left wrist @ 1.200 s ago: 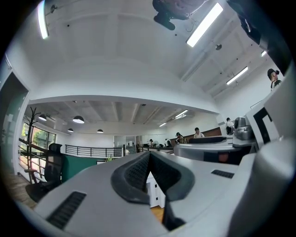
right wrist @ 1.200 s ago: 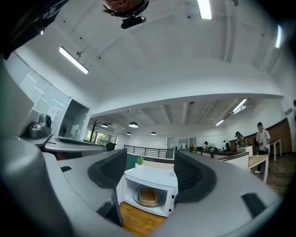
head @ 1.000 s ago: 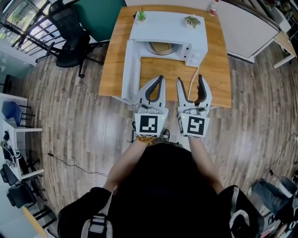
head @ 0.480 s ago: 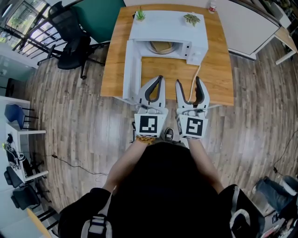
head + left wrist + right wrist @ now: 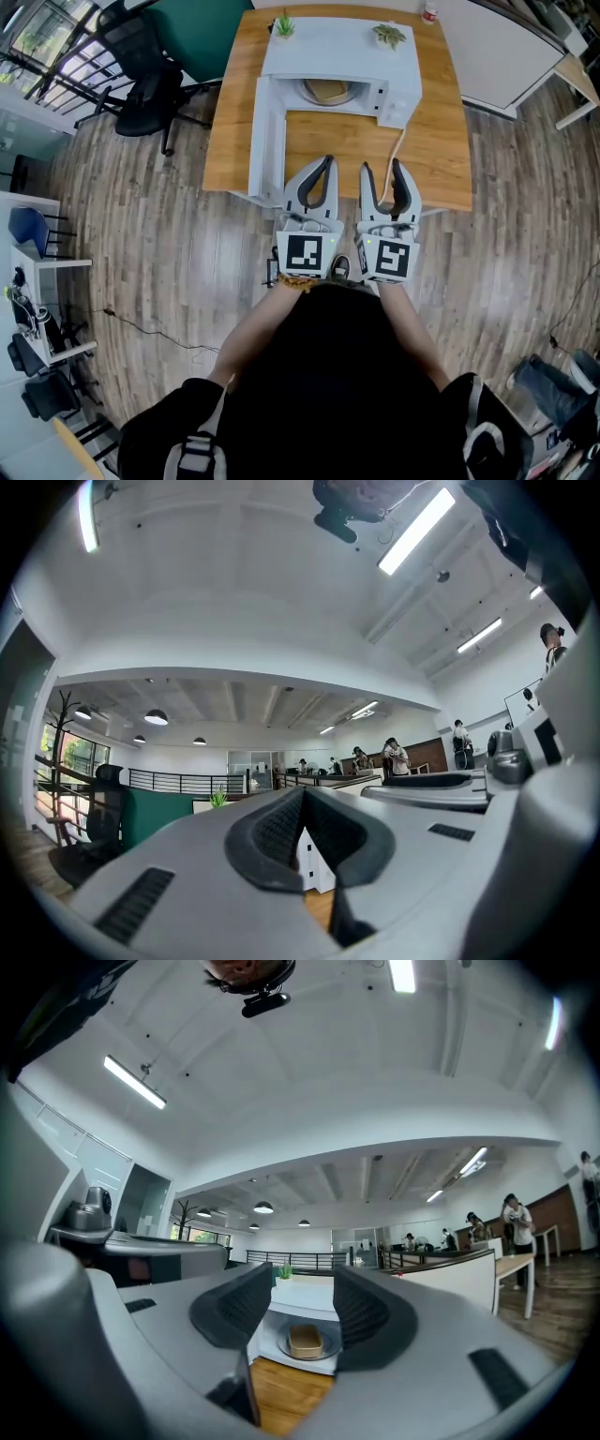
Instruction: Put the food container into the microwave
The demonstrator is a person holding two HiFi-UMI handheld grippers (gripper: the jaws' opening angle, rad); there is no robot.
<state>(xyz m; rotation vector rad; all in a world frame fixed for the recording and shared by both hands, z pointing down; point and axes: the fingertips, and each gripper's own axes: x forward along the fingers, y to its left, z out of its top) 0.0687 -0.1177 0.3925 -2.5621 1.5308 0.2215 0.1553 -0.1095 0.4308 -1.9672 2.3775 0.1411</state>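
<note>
Jaws of the right gripper (image 5: 382,167), a grey two-jaw tool with a square-marker cube at its back, have just been closing. They stand narrower than a second ago but still apart, with nothing between them. In the right gripper view, the gap between the right gripper (image 5: 303,1279) pads frames the white microwave oven (image 5: 302,1297).

The left gripper (image 5: 327,160), of the same build, is unchanged. In the left gripper view its tips (image 5: 302,794) meet, leaving only the almond-shaped hollow between the dark pads, and it holds nothing.

Both grippers sit side by side, well short of the microwave (image 5: 339,54), about where they were a second ago. The left is in line with the microwave's open white door (image 5: 266,141). The right is in line with the control-panel side.

The tan rectangular food container (image 5: 325,90) already lies inside the microwave on the round glass turntable plate (image 5: 350,97), as it did in both earlier frames. It shows again in the right gripper view (image 5: 305,1340), centred on the plate (image 5: 281,1346).

The door is swung fully open, as before. A white cable (image 5: 394,155) runs from the microwave's front corner across the light wooden table (image 5: 433,141) towards the right gripper. Two small green potted plants (image 5: 284,26) (image 5: 388,36) stand on top of the microwave, unmoved.
</note>
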